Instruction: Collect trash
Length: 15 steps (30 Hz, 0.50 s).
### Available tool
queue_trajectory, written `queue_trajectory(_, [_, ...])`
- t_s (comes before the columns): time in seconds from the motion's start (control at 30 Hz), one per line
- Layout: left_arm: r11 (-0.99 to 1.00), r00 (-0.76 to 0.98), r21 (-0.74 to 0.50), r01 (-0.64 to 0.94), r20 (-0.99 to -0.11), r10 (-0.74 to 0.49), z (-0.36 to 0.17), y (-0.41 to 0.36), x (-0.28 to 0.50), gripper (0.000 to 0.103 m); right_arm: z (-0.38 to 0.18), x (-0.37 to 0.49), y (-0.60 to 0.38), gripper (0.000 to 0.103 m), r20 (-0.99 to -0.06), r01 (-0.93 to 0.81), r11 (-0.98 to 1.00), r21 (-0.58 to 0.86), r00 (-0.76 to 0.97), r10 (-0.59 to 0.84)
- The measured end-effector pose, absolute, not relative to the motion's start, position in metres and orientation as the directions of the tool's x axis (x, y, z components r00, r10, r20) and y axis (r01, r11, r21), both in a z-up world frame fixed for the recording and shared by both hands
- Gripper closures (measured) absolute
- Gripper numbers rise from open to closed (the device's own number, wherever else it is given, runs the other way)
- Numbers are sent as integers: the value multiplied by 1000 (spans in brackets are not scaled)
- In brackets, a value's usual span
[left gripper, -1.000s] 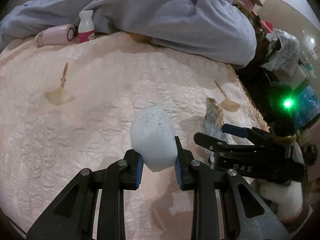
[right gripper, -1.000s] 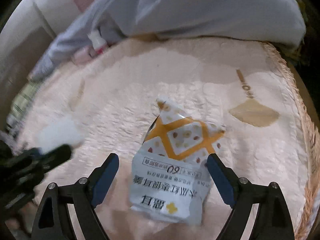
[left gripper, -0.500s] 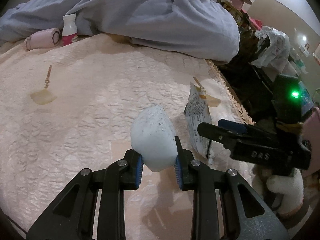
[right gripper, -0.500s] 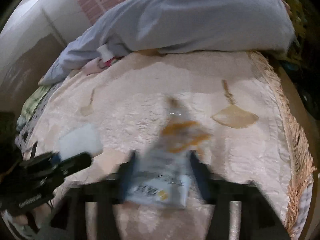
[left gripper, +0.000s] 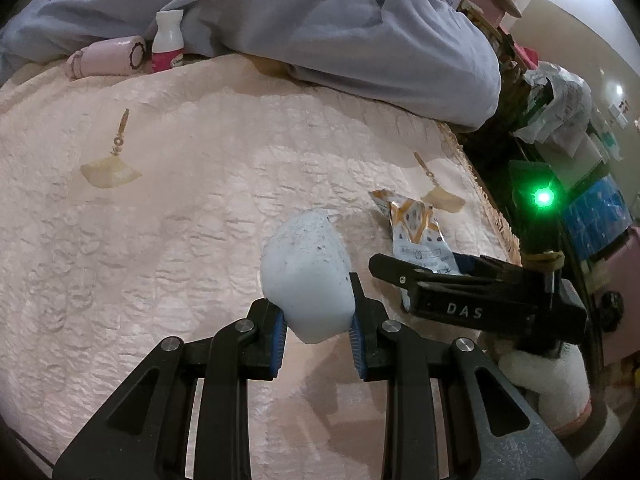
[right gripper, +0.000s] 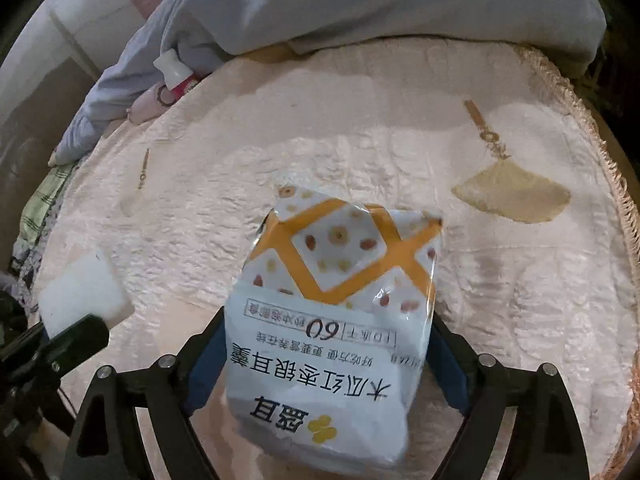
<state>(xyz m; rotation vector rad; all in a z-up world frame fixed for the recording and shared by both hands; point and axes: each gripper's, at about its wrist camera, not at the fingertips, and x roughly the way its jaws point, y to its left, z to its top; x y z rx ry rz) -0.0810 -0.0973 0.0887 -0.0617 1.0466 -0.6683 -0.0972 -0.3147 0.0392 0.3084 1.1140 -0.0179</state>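
Note:
A pale blue-white spongy lump [left gripper: 306, 272] sits between the blue pads of my left gripper [left gripper: 316, 332], which is shut on it above the cream bedspread [left gripper: 180, 240]. The same lump [right gripper: 80, 296] shows at the left of the right wrist view. A white and orange snack packet [right gripper: 332, 280] with printed text lies between the fingers of my right gripper [right gripper: 326, 356]. Those jaws are opening, and the packet's near end covers the pads. From the left wrist view the packet [left gripper: 416, 232] rests on the bed, its near end in the right gripper [left gripper: 418, 262].
A white bottle with a pink label [left gripper: 168, 46] and a pink roll [left gripper: 106, 56] lie at the back against a blue-grey duvet [left gripper: 320, 20]. The fringed bed edge [left gripper: 492, 216] runs along the right, with dark clutter [left gripper: 560, 112] beyond it. A white-gloved hand [left gripper: 552, 380] holds the right gripper.
Half a second ago the right gripper had narrowed on the packet and stood it up; now the jaws are wider and the packet lies flat again. The left gripper keeps its lump.

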Motion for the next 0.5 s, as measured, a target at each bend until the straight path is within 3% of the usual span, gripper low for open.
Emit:
queue_trajectory(0.03, [801, 321, -354, 483, -779, -538, 89, -98, -82, 79, 40, -99, -312, 16, -882, 157, 961, 227, 452, 134])
queue_trajectory(0.1, [798, 321, -356, 487, -776, -542, 91, -100, -83, 79, 44, -103, -309, 36, -876, 130, 966, 225, 462, 142])
queue_trajectory(0.17, [793, 321, -362, 490, -771, -550, 94, -101, -85, 79, 50, -109, -309, 44, -872, 100, 970, 222, 467, 151])
queue_trajectory(0.5, [728, 290, -386, 567, -733, -615, 122, -146, -112, 79, 112, -171, -348, 44, -829, 62, 981, 186, 546, 123])
